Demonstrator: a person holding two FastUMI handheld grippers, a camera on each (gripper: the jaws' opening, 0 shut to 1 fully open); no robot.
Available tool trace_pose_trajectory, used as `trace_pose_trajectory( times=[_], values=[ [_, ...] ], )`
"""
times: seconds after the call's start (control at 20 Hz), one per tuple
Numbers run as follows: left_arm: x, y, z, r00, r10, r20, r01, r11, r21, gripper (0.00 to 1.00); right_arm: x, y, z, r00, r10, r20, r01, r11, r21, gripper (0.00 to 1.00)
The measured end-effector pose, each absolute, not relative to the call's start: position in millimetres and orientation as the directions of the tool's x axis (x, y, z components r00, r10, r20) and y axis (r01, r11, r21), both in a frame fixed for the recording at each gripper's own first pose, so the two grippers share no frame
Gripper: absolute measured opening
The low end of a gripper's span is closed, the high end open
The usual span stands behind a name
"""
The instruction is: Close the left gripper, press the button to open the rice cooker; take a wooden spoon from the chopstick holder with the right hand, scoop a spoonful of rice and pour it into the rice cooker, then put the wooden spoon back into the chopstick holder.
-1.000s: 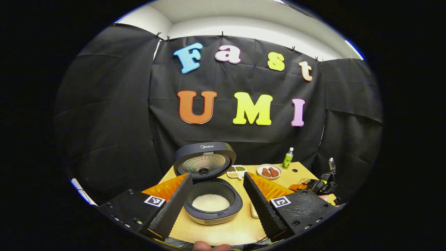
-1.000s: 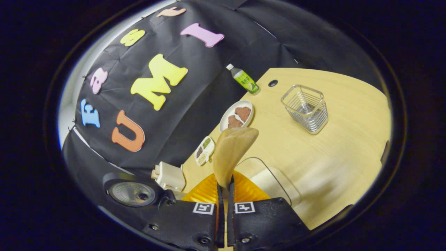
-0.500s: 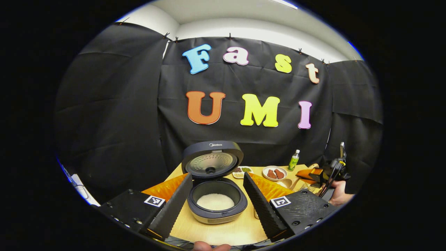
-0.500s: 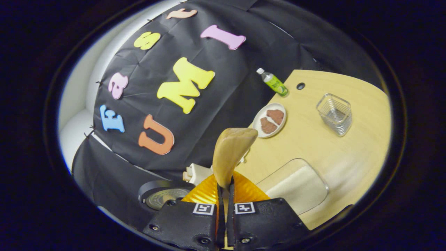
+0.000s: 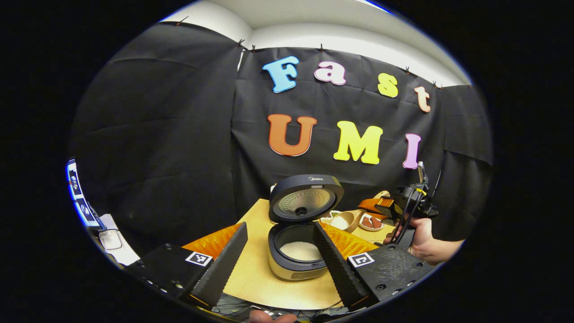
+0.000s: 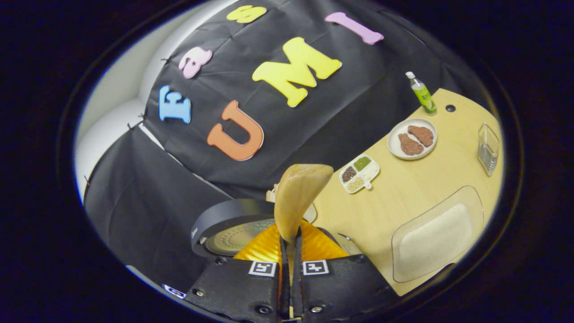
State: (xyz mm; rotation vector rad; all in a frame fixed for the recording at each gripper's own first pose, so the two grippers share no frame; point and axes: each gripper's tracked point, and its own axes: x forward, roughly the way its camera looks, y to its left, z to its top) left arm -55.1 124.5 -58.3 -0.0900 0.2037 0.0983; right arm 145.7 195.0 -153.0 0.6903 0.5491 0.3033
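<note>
Cooker point(image 5: 299, 251) sits on the table point(image 5: 260, 278) with its lid point(image 5: 306, 197) standing up at twelve o'clock of the pot, and white rice point(image 5: 301, 250) lies in the bottom of the pot. Your left gripper point(image 5: 280, 258) hangs low in front of it with the two fingers spread wide and nothing between them; in the left gripper view the cooker shows through the gap, toward the right finger. Your right gripper point(image 6: 289, 251) has its fingers pinched together on the handle of the spoon point(image 6: 298, 193), so you are holding it firmly, bowl end up and leaning toward one o'clock in the right gripper view. From the left gripper view, your right hand point(image 5: 419, 235) and that gripper sit at three o'clock of the cooker, and the spoon bowl there carries a white heap, close beside the lid's right edge. In the right gripper view the lid's inner face point(image 6: 233, 240) lies at eight o'clock of the spoon, just beside the fingers. A clear tray of rice point(image 6: 437, 235) lies at four o'clock of the spoon. The wire holder point(image 6: 488, 148) stands at the table's far edge at two o'clock, well apart from the spoon. A sectioned dish point(image 6: 360, 172) sits just right of the spoon tip, a plate point(image 6: 411, 139) beyond it, and a bottle point(image 6: 421, 94) past that.
</note>
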Motion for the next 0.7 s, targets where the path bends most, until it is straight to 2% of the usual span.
trace_pose_trajectory(
  times=[0.35,0.7],
  values=[
    [-74.5,159.6,-68.6,0.961,0.17,-0.218,-0.192,0.978,-0.082,0.95,138.4,240.7,-165.9,0.809,0.397,-0.434,-0.218,0.887,0.407,0.08],
    [-86.3,178.0,-75.1,0.952,0.218,-0.215,-0.244,0.965,-0.1,0.95,130.5,261.0,-163.2,0.832,0.361,-0.421,-0.352,0.93,0.104,0.08]
  ],
)
